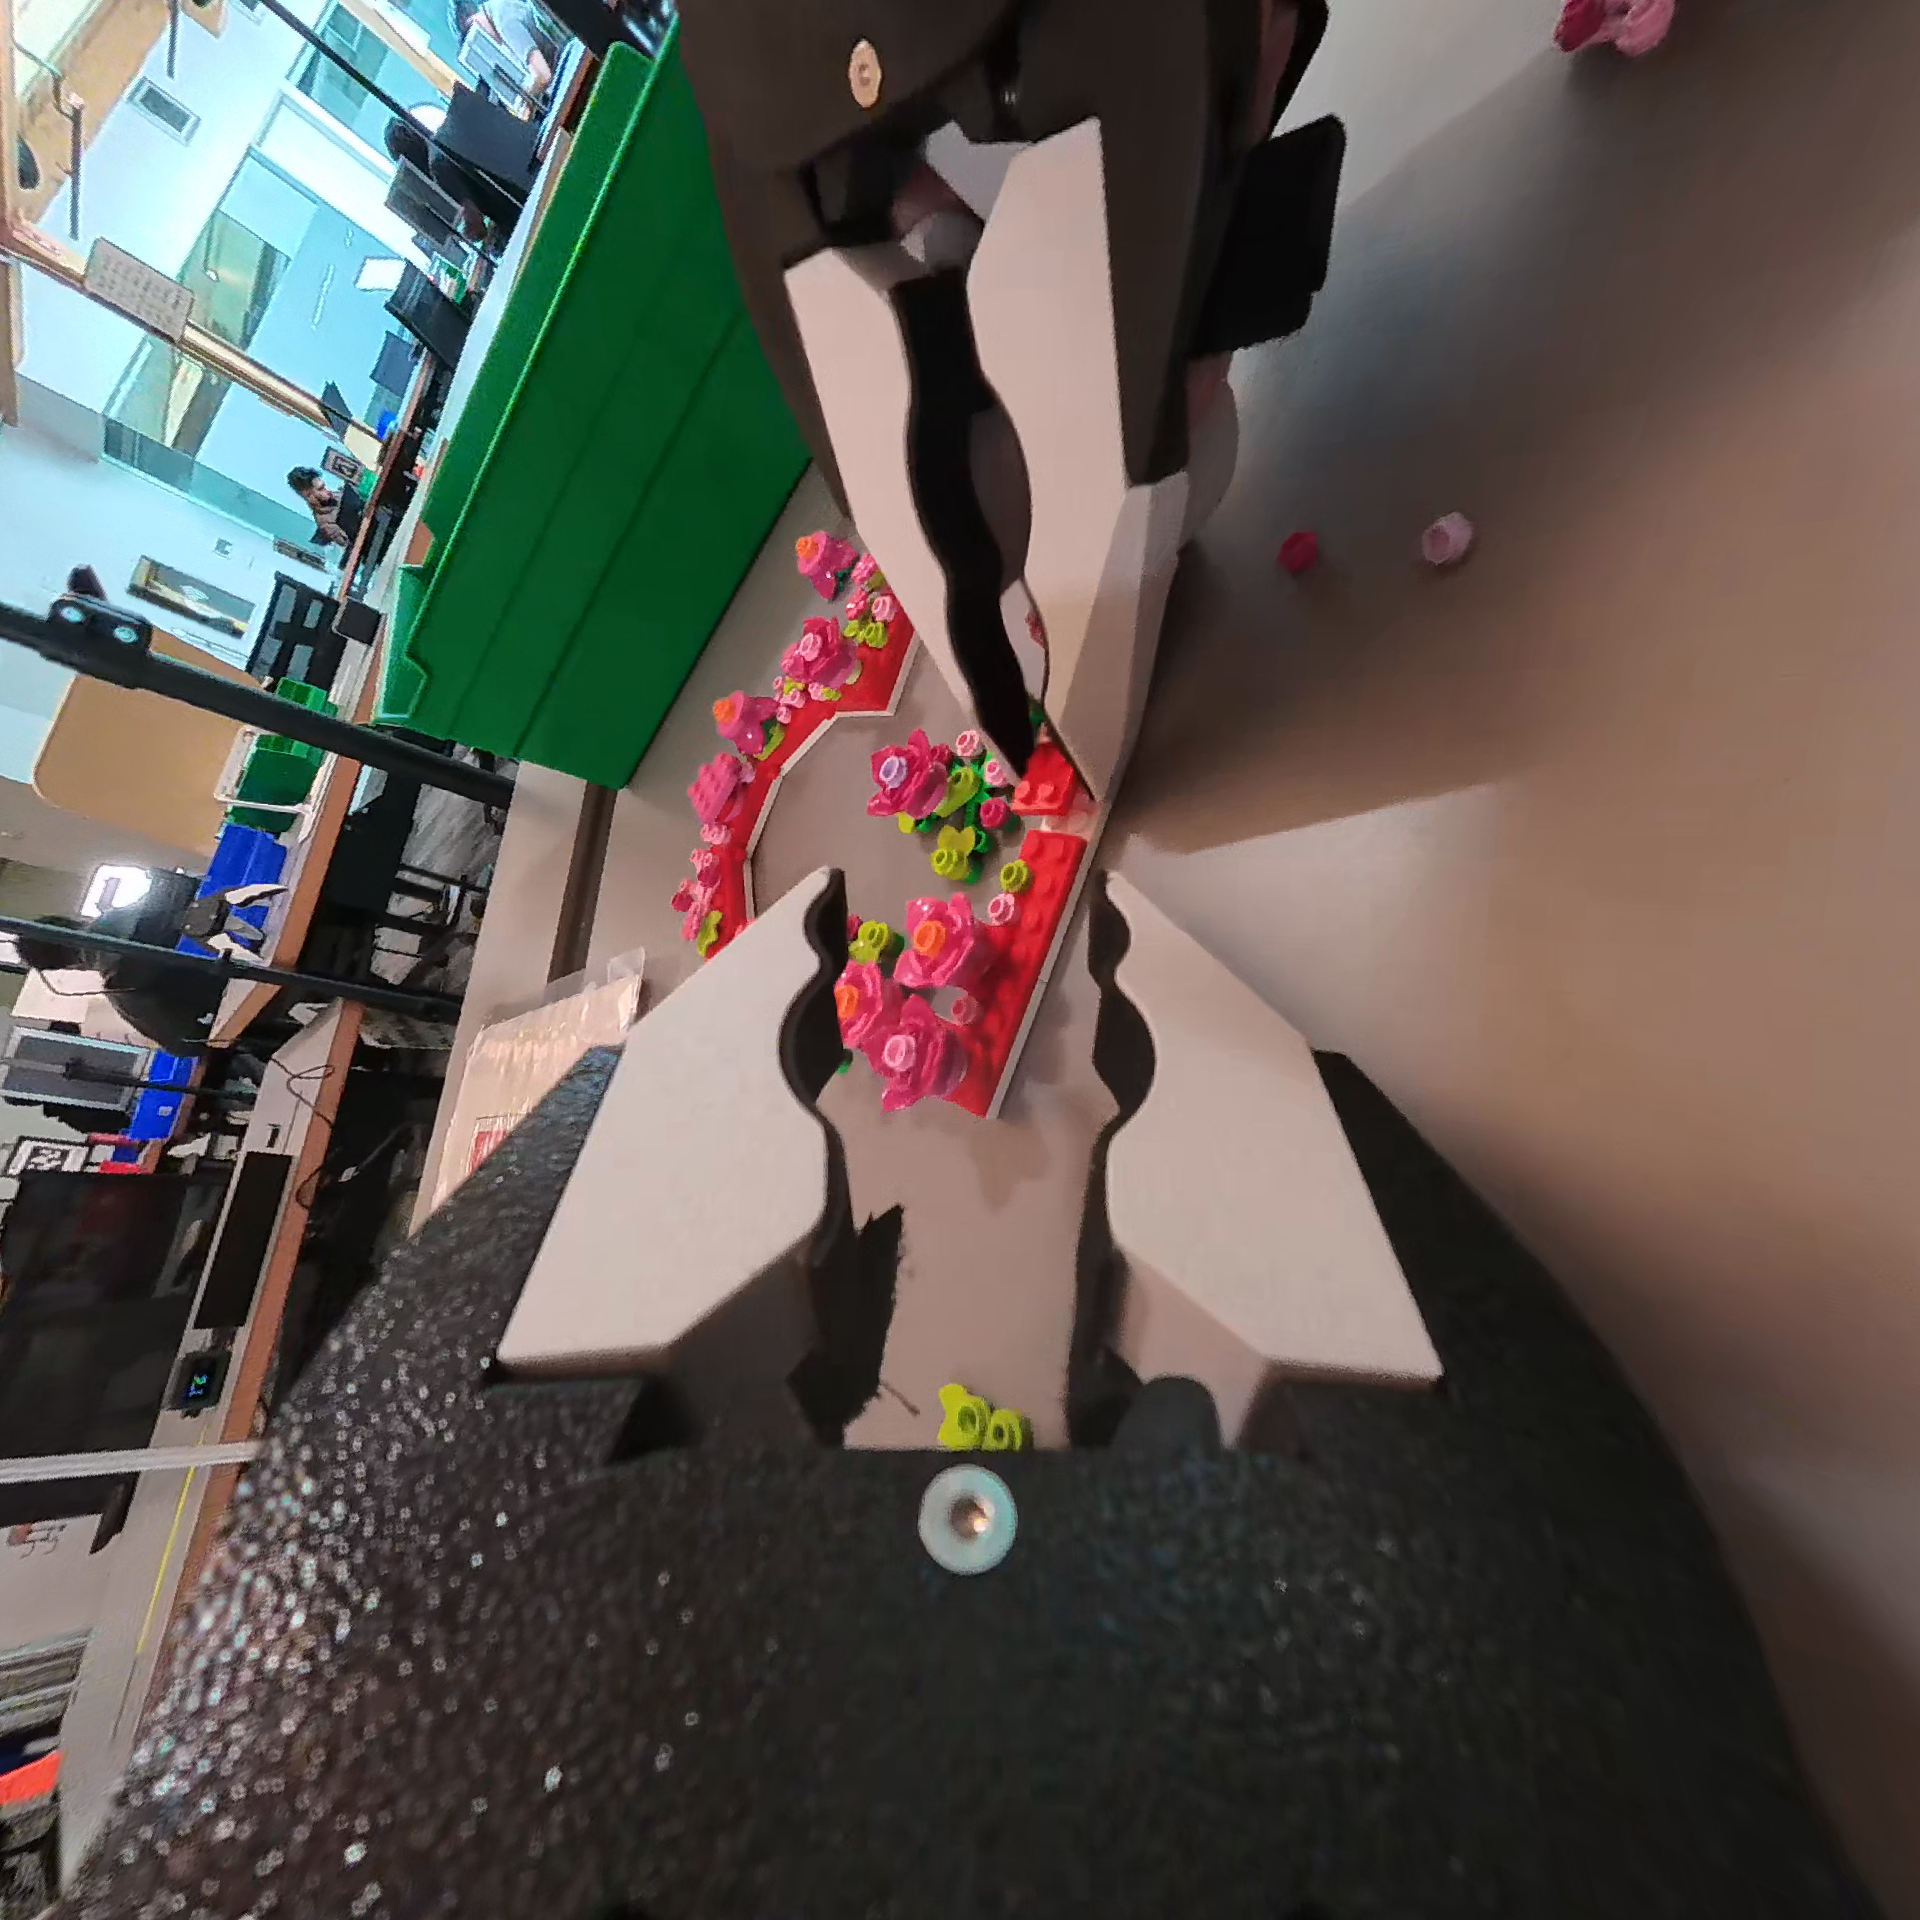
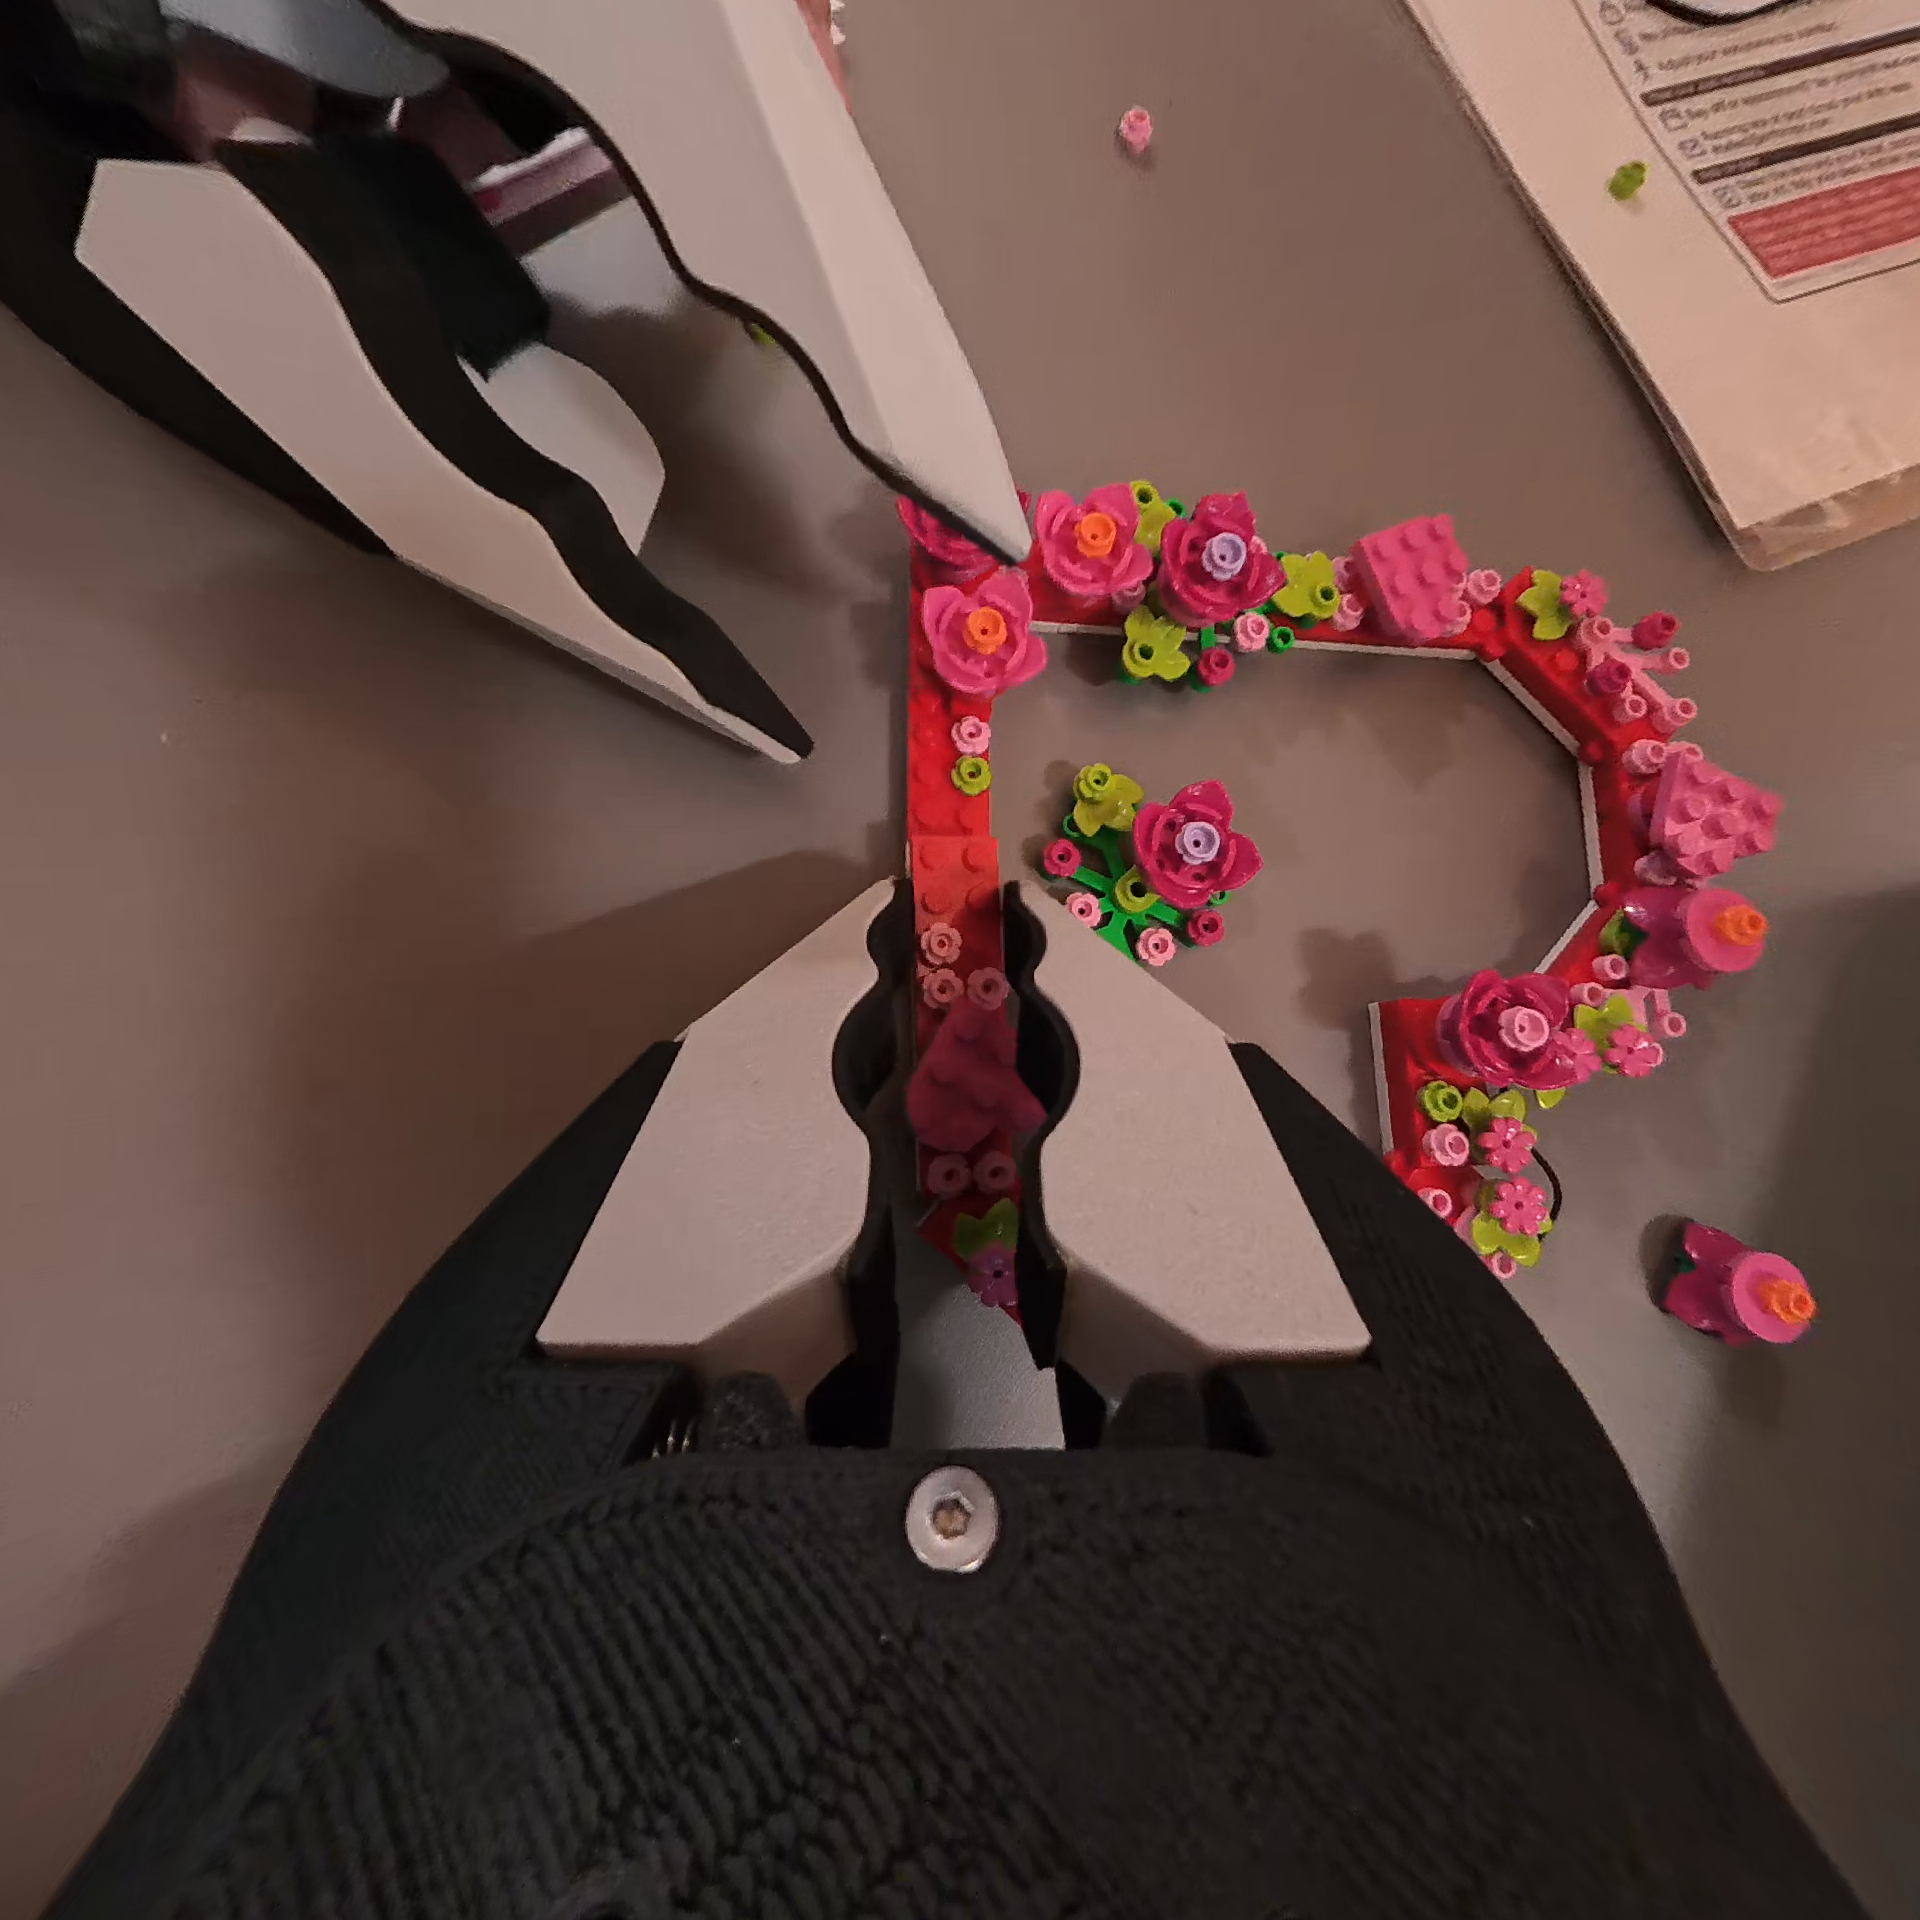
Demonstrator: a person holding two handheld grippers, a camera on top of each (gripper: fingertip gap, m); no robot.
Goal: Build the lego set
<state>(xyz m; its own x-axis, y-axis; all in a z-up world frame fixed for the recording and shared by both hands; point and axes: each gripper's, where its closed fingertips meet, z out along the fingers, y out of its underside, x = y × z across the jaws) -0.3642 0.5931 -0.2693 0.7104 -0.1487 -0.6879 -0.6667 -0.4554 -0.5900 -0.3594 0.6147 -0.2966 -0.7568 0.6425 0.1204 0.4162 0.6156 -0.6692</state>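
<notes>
Two grippers work on the red flower frame (image 2: 951, 790) lying on the grey table (image 2: 312, 831). The right gripper (image 2: 954, 894) is clamped across its straight side, while the left gripper (image 2: 914, 644) stands wide open, empty, at the corner. I judge the next move is pressing the loose flower cluster (image 2: 1153, 868) onto the frame, which needs careful stud alignment.

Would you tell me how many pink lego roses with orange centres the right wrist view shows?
4 roses: two at the red lego frame's top-left corner, one on its right side, one loose on the grey table, lower right. The left gripper partly covers another rose.
</notes>
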